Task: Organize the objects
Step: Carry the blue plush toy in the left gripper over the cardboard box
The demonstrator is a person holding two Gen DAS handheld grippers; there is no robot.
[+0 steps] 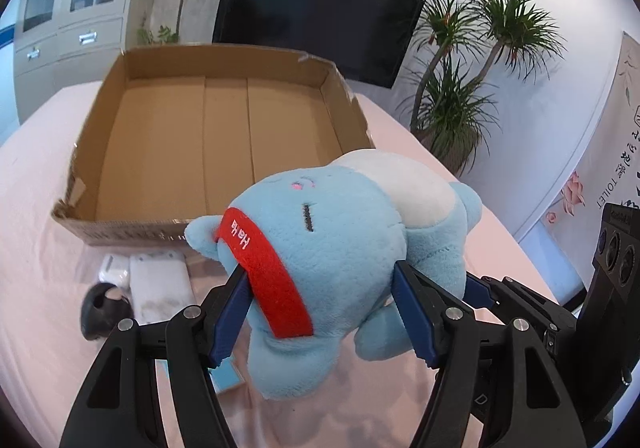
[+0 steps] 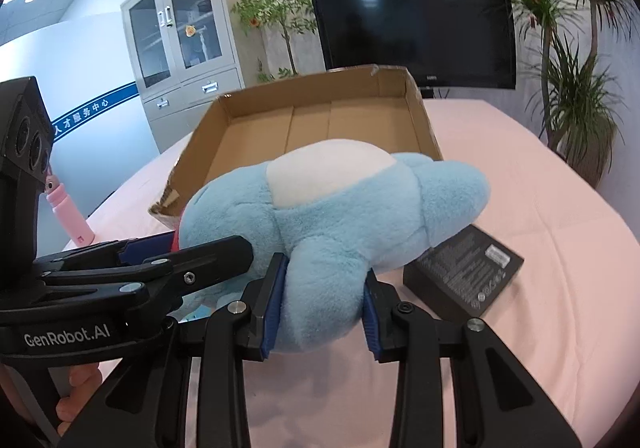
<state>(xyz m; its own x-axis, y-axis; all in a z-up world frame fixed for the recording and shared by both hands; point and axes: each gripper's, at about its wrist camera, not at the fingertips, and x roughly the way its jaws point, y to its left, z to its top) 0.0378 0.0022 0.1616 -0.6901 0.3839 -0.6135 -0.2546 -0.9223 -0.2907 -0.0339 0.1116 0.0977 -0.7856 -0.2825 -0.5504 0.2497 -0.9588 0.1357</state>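
Observation:
A light blue plush toy (image 1: 340, 248) with a white belly and a red "Ha Ha" band is held above the pink table, in front of an open cardboard box (image 1: 224, 136). My left gripper (image 1: 320, 296) is shut on the toy's head. My right gripper (image 2: 324, 304) is shut on one of the toy's (image 2: 332, 216) legs. The left gripper's fingers (image 2: 168, 260) show at the left of the right wrist view. The box (image 2: 320, 120) shows nothing inside it.
On the pink tablecloth lie a white packet (image 1: 160, 284), a small white item (image 1: 114, 270), a black object (image 1: 105, 308) and a blue card (image 1: 228, 374). A black box (image 2: 464, 272) lies to the right, a pink bottle (image 2: 68, 212) to the left. A TV, plants and a cabinet stand behind.

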